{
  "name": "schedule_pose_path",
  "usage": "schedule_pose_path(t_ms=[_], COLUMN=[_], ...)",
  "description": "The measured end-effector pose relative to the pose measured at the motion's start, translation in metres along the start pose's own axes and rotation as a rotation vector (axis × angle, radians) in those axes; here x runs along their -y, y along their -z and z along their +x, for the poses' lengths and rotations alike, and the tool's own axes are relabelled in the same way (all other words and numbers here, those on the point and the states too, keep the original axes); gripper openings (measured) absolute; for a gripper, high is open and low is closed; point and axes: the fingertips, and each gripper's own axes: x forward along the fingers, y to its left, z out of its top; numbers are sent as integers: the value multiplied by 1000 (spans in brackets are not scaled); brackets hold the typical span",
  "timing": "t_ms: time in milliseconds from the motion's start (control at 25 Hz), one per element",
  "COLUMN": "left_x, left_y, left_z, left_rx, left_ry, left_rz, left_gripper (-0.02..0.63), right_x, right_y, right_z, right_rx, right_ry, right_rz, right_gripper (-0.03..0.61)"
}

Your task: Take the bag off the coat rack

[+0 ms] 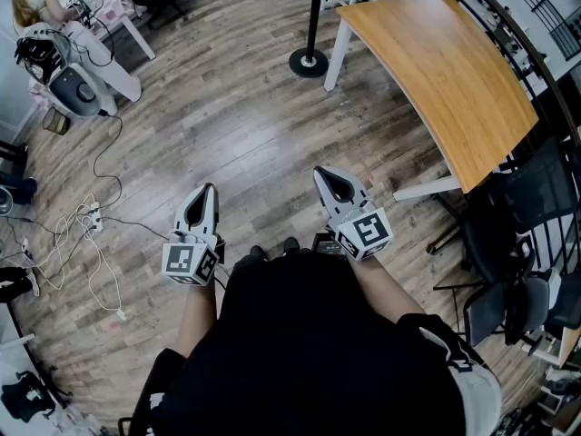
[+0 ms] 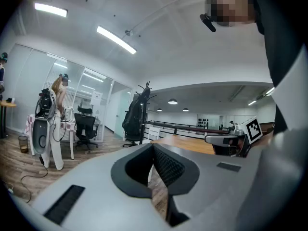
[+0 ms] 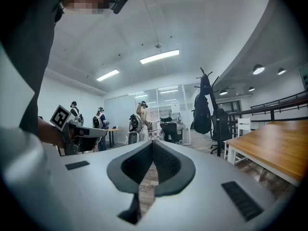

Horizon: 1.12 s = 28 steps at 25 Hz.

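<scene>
A black bag [image 2: 134, 118] hangs high on a black coat rack [image 2: 146, 91] across the room, seen ahead in the left gripper view. In the right gripper view the bag [image 3: 202, 113] hangs on the rack [image 3: 206, 78] right of centre. In the head view only the rack's pole [image 1: 314, 12] and round base [image 1: 309, 63] show; the bag is out of frame. My left gripper [image 1: 208, 191] and right gripper [image 1: 326, 174] are held side by side in front of the person's body, far short of the rack. Both are shut with nothing between the jaws.
A curved wooden table [image 1: 454, 75] on white legs stands right of the rack. Black office chairs [image 1: 508, 243] crowd the right edge. Cables [image 1: 91, 225] trail over the floor at the left, near a white stand [image 1: 77, 84] and a seated person [image 1: 34, 5].
</scene>
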Motion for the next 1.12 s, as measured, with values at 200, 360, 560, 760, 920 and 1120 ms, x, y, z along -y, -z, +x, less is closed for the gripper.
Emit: schedule_pose_path(t_ms=[200,360,560,760,920,1120], left_x=[2,5,12,15,16,18], left_y=[3,3,4,2,-1,1], left_z=[3,7,9,8,7,7], left_rx=[0,0,-1,8,12,7], left_ry=[-4,5,31,46,44,47], left_rz=[19,23,26,35,32,42], left_gripper=[15,15,15,15,15,15], right_x=[6,9,6,0,-3,-13], right_y=[2,0,-3,-7,-14,-22], right_z=[-4,-7,-10,-13,-15,-17], right_rx=[0,-7,1,18,42,68], right_ry=[7,20,27,21,6,-20], right_rz=[-8,-11,-38,-62,-83,-140], right_gripper=[31,31,31,31,31,32])
